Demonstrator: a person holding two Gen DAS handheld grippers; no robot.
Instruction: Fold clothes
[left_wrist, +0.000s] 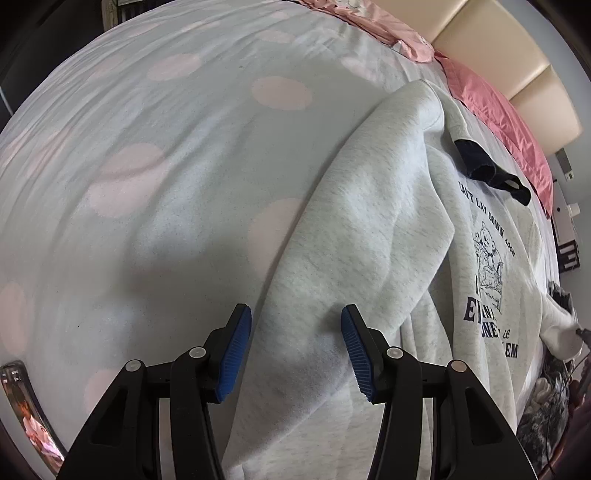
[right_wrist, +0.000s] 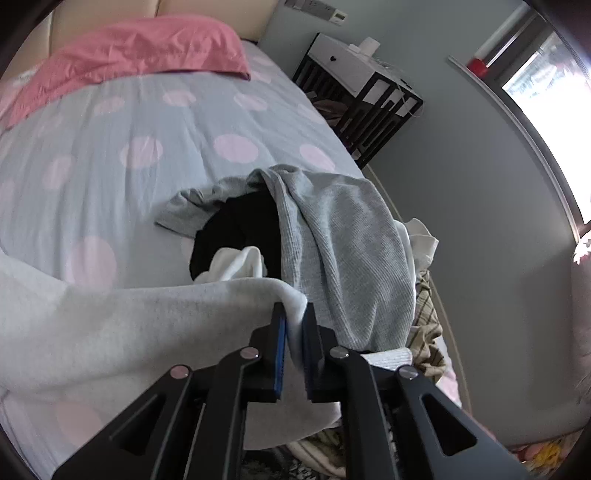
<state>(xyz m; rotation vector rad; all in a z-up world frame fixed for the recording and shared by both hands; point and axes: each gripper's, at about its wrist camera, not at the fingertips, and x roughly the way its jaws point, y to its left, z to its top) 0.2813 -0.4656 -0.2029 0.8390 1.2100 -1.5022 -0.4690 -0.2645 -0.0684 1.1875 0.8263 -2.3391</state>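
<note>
A light grey sweatshirt (left_wrist: 369, 229) with a dark bear print and lettering (left_wrist: 489, 273) lies on the bed, one side folded over its middle. My left gripper (left_wrist: 296, 332) is open just above the folded part, blue pads on either side of a fabric ridge, holding nothing. My right gripper (right_wrist: 294, 325) is shut on the sweatshirt's sleeve (right_wrist: 155, 317), pinching its cuff end, with the sleeve stretched out to the left. A dark navy garment (left_wrist: 491, 173) lies at the sweatshirt's neck.
The bed has a pale blue sheet with pink dots (left_wrist: 155, 155) and a pink pillow (right_wrist: 147, 48) at the head. A pile of clothes, with a grey ribbed garment (right_wrist: 351, 251) and a black one (right_wrist: 236, 229), lies at the bed's edge. A black-and-white bedside shelf (right_wrist: 362, 96) stands beyond.
</note>
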